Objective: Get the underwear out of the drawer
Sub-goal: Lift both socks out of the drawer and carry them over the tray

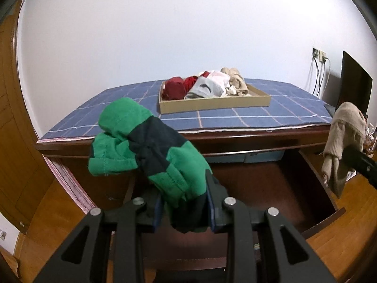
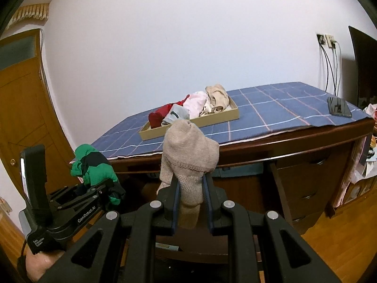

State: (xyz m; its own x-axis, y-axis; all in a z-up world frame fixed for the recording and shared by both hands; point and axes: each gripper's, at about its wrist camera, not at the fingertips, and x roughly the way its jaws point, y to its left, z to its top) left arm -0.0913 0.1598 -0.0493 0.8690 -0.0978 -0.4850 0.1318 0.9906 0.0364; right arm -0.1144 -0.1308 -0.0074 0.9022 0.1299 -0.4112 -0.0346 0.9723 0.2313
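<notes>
My left gripper (image 1: 185,188) is shut on green and navy underwear (image 1: 132,146), which sticks up and flops leftward above the open drawer (image 1: 315,179). That green bundle (image 2: 94,167) and the left gripper (image 2: 107,189) also show at the lower left of the right wrist view. My right gripper (image 2: 190,186) is shut on a beige knitted garment (image 2: 190,151), held up in front of the desk edge. The same beige garment (image 1: 341,141) hangs at the right of the left wrist view. A shallow cardboard tray (image 1: 212,105) on the desk holds red, grey, white and beige clothes.
The wooden desk has a blue checked cloth (image 1: 271,115) on top. A black phone (image 2: 339,107) lies at its right end. Closed drawers (image 2: 304,184) stand at the right. A wooden door (image 2: 21,103) is on the left; cables hang from wall sockets (image 2: 327,40).
</notes>
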